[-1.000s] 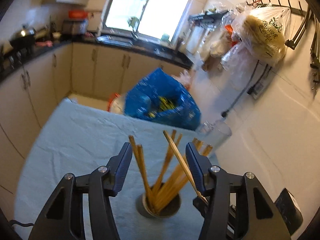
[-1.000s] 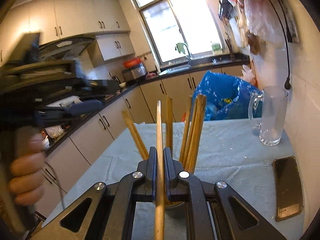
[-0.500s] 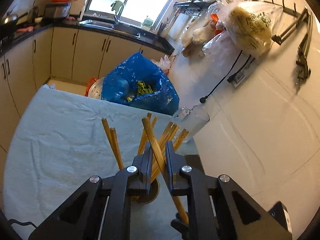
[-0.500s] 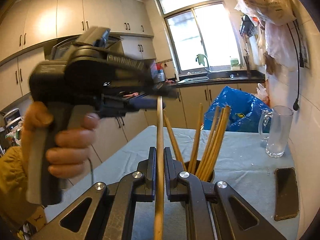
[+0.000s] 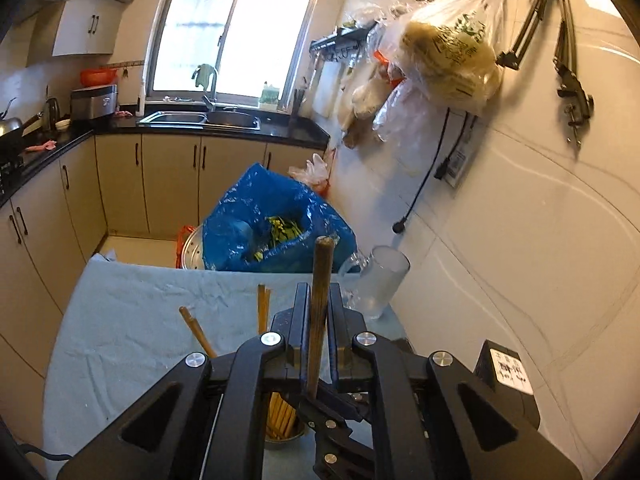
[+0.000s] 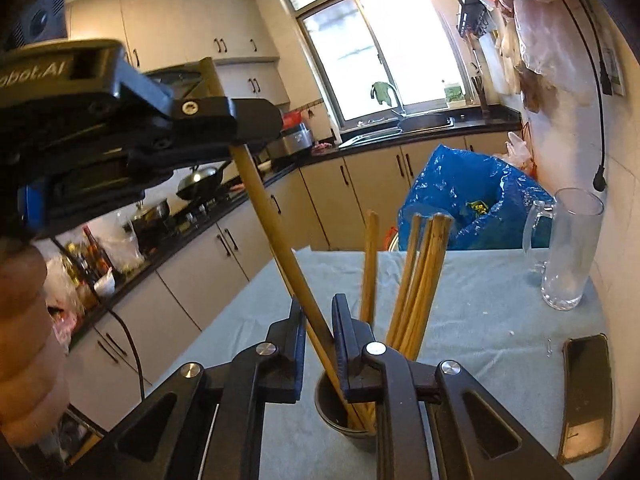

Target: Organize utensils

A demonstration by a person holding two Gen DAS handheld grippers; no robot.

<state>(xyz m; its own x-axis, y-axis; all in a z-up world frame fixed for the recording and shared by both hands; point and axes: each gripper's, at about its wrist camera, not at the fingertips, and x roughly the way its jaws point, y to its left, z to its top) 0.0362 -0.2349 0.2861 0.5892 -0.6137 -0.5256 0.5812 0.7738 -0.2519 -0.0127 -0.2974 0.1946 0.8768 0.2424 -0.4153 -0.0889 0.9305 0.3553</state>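
At the bottom of the left wrist view, the left gripper (image 5: 318, 312) has its black jaws clamped on a single brown chopstick (image 5: 320, 304), which stands nearly upright up the centre of the frame. Its jaws have just been closing, with that chopstick between them. In the right wrist view the same left gripper (image 6: 256, 124) reaches in from the upper left, gripping the top of the chopstick (image 6: 276, 232), which slants down toward the lower centre. There it passes between the jaws of the right gripper (image 6: 318, 340); these jaws have just been opening and now stand a little apart, one pad off the wood, while contact on the other side cannot be judged. The chopstick's lower end dips into a dark round cup (image 6: 340, 420) just beyond the right gripper, which holds a bundle of chopsticks (image 6: 416, 288) leaning to the right. The cup stands on a pale blue tablecloth (image 6: 472, 320). At the lower right of that view a dark phone (image 6: 586, 396) lies flat on the cloth, and farther back on the right stands a clear glass pitcher (image 6: 568, 248). Beyond the table's far edge sits a blue plastic bag (image 6: 460, 196). Farthest away, in the upper centre, kitchen cabinets run under a bright window (image 6: 380, 44).
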